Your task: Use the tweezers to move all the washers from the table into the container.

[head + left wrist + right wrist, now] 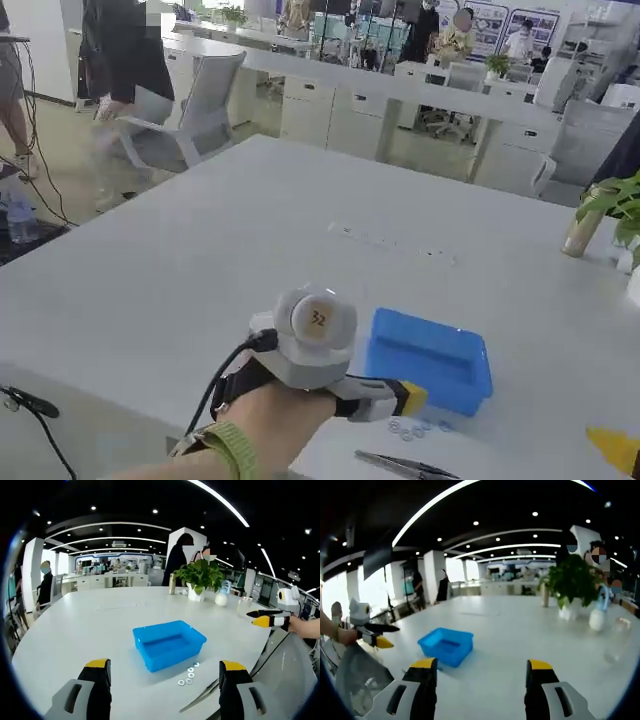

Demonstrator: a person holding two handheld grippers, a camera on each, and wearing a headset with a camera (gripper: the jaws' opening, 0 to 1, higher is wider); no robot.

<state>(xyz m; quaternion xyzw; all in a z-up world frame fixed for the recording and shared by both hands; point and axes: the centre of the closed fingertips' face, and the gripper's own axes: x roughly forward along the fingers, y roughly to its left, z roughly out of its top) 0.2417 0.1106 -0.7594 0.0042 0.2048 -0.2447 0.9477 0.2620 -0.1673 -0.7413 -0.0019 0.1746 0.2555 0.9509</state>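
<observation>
Left gripper (165,665): fingers (98,680) wide apart
Right gripper (481,664): fingers (425,680) wide apart
Washers (188,675): on tabletop (90,625) beside blue container (169,644)
Tweezers (200,697): near blue container

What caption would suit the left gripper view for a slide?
Open left gripper faces a blue container, with washers and tweezers near it on the white table.
</observation>
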